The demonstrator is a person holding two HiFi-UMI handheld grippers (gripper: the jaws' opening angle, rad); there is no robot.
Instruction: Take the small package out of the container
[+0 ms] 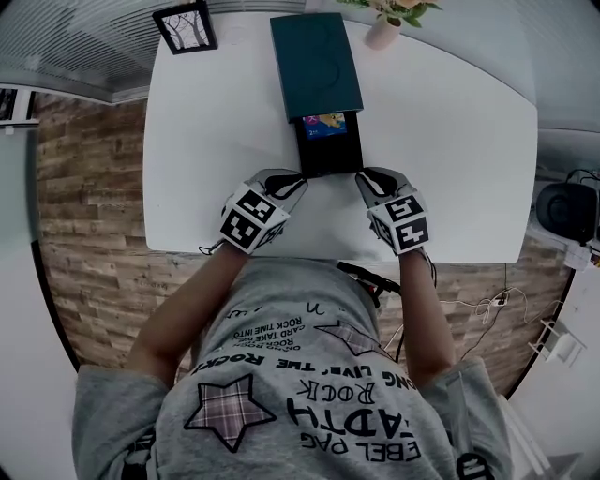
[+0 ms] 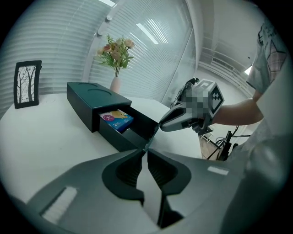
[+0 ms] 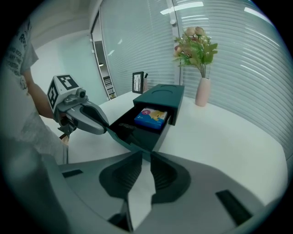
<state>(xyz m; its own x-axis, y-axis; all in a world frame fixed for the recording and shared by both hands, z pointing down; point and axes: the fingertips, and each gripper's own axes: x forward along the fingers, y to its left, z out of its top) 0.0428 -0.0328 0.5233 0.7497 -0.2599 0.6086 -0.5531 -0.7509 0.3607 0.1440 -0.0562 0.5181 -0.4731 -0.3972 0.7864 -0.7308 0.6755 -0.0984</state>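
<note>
A dark teal box lies on the white table, its black drawer pulled out toward me. Inside the drawer, close to the box, lies the small blue and yellow package, also visible in the left gripper view and the right gripper view. My left gripper is at the drawer's near left corner, and its jaws are nearly together on the thin front wall. My right gripper pinches the near right corner the same way. Neither touches the package.
A framed picture stands at the table's far left and a pink vase of flowers at the far right of the box. The table's near edge is just below the grippers. A black device and cables are on the floor at right.
</note>
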